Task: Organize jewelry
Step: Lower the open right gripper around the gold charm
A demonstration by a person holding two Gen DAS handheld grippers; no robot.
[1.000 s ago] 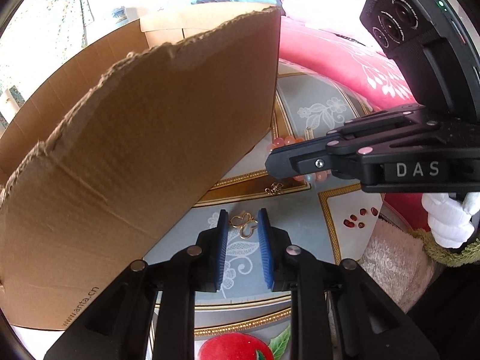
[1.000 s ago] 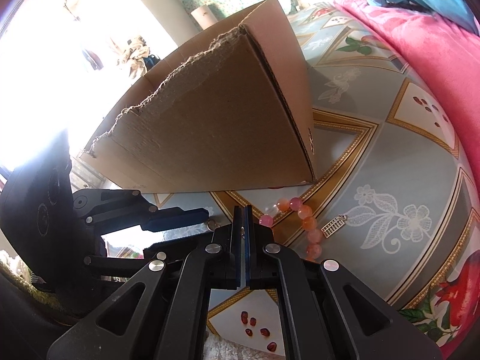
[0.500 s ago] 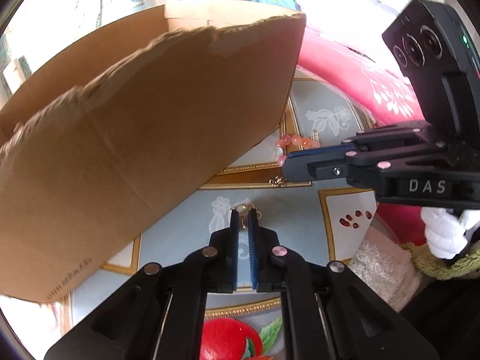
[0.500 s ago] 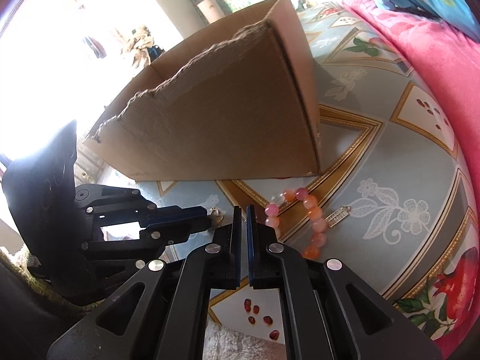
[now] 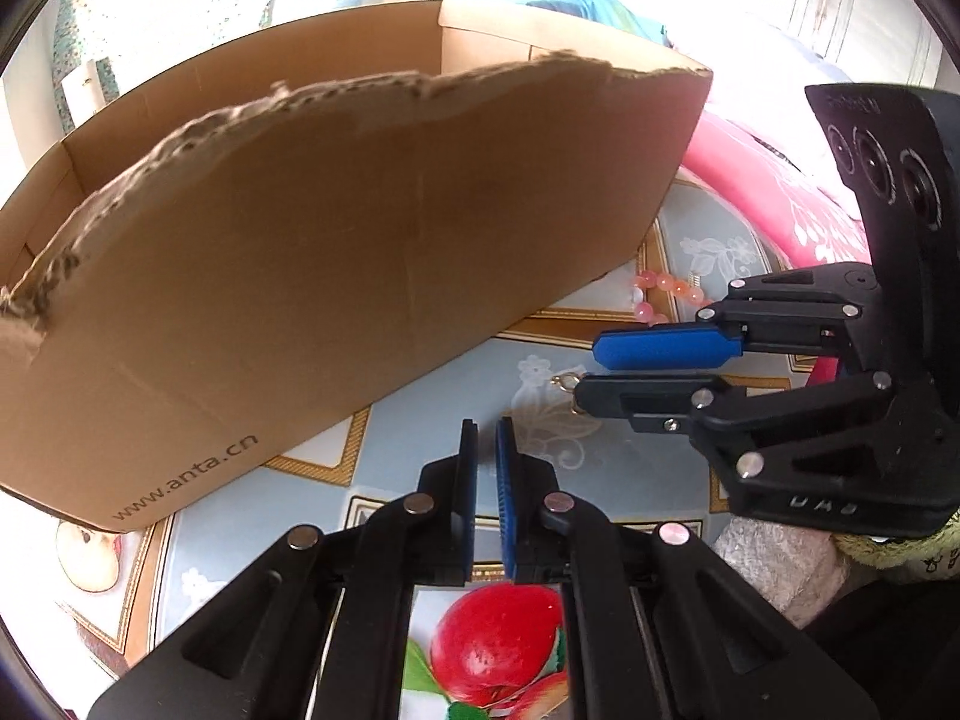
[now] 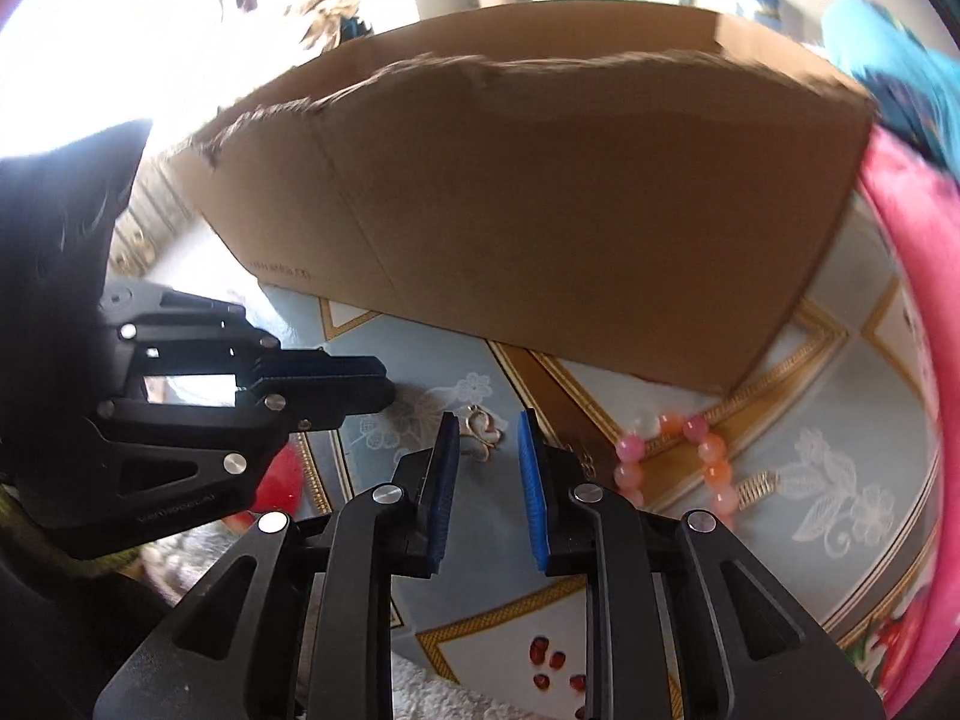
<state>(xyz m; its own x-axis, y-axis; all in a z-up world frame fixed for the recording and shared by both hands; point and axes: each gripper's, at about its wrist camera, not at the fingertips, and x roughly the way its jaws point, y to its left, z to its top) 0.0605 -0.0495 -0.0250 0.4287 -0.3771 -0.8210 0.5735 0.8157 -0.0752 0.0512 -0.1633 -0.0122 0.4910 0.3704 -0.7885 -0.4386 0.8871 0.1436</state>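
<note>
Low on the box's (image 5: 336, 276) near wall reads "www.anta.cn"; left gripper (image 5: 486, 438) closed and empty, right gripper (image 6: 486, 438) just opening over a gold pendant (image 6: 482, 429).

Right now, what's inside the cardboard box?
Only bare inner walls of the cardboard box show above its torn front edge. Its floor and any contents are hidden by the front wall in both views.

The box (image 5: 336, 276) hides its own inside and the cloth behind it, and runs off the left edge in the left view. There the right claw (image 5: 585, 369) covers most of the gold charm (image 5: 564, 383) and part of the bead bracelet (image 5: 666, 291). The right view is blurred.
</note>
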